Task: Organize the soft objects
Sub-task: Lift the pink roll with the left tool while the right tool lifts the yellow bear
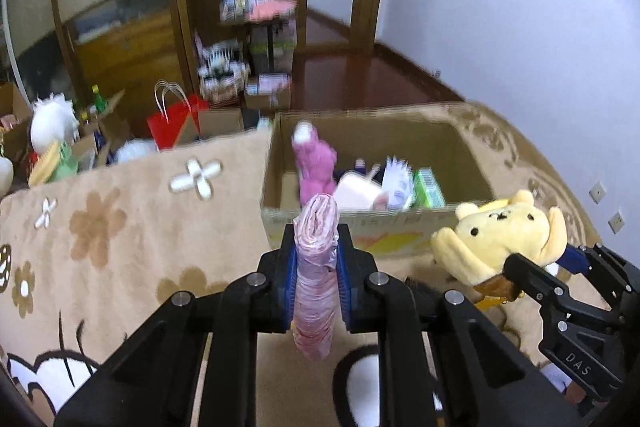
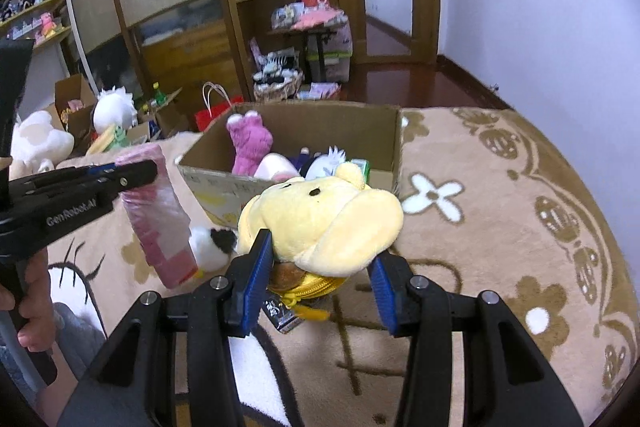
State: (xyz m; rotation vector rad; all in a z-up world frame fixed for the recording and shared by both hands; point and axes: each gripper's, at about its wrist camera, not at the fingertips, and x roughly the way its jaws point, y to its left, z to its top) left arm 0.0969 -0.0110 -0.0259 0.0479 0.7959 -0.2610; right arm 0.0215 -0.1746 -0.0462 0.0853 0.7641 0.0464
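Note:
My left gripper point(image 1: 316, 267) is shut on a pink pack wrapped in clear plastic point(image 1: 316, 275), held above the rug just in front of the cardboard box point(image 1: 360, 227). The pack also shows in the right wrist view point(image 2: 160, 215). My right gripper point(image 2: 320, 267) is shut on a yellow plush dog point(image 2: 320, 223), held above the rug near the box's front wall point(image 2: 224, 187). The dog also shows in the left wrist view point(image 1: 504, 235). The box holds a pink plush point(image 1: 316, 163), a white plush point(image 1: 396, 179) and a green packet point(image 1: 430, 187).
A beige flowered rug point(image 2: 500, 227) covers the floor. A small white and black plush point(image 2: 210, 241) lies on it by the box. Beyond the rug stand a red paper bag point(image 1: 172, 123), white plush toys point(image 2: 114, 111), open cartons and wooden shelves point(image 2: 248, 27).

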